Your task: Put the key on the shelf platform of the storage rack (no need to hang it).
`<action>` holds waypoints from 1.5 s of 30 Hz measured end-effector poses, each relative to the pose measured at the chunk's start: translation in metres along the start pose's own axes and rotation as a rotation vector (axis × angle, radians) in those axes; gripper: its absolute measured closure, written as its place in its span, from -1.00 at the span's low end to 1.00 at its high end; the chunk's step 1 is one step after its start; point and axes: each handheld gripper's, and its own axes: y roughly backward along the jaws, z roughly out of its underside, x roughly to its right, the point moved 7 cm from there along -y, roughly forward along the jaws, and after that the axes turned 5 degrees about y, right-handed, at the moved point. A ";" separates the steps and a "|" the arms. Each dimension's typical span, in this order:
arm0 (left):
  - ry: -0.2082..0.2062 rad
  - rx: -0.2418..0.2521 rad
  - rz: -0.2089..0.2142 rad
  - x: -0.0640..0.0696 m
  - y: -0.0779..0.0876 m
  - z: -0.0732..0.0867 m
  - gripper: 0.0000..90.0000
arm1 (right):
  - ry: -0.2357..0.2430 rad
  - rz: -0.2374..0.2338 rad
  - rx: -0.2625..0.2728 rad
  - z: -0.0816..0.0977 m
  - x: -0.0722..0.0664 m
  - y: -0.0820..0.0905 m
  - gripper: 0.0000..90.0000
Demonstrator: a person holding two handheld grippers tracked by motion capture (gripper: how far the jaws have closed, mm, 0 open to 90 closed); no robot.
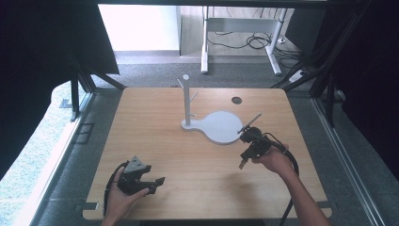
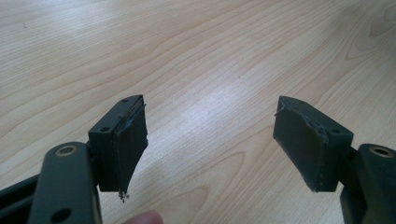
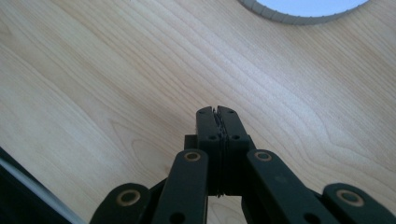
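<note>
Early stage, by the look of it: approach to the white stand (image 1: pixel 221 127), nothing gripped yet.

Right claw (image 1: pixel 243 160): pressed together, pads flush in the right gripper view (image 3: pixel 218 116), nothing between them. Held above the desk (image 1: pixel 155 136) on the near right side of the stand's round base, close but not touching. Curved rim of that base (image 3: pixel 289 17) at the top edge of the right gripper view, bare wood between it and the claw tips.

Left claw (image 1: pixel 157 184): spread wide, empty. Parked low near the front left of the desk, well apart from the stand. In the left gripper view (image 2: pixel 210 140), both pads over bare wood grain; a fingertip (image 2: pixel 147 217) at the bottom edge.

Stand itself: upright near the middle of the desk, toward the far side. Thin post (image 1: pixel 187 99) with short pegs rising from the narrow left end of the base, flat rounded plate spreading to the right. Nothing hung on the pegs as far as can be told.

Next move, as a judgement: right claw to be spread before any grip is possible, then brought forward over the rim of the base or across to the post. Probably wise to bring the left claw nearer to steady the base, since a light stand may slide or tip under a one-sided push.
</note>
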 end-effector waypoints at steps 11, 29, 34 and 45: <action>-0.002 -0.015 0.013 0.003 -0.004 0.002 -0.42 | 0.004 -0.012 0.008 -0.017 0.003 -0.005 1.00; -0.009 -0.026 0.029 0.010 -0.008 0.003 -0.42 | -0.025 -0.012 0.016 -0.047 0.017 -0.006 1.00; -0.009 -0.024 0.030 0.010 -0.008 0.003 -0.42 | -0.038 -0.016 0.020 -0.052 0.020 -0.007 1.00; -0.023 -0.042 0.030 0.013 -0.012 0.005 -0.42 | -0.036 -0.015 0.017 -0.068 0.031 -0.011 1.00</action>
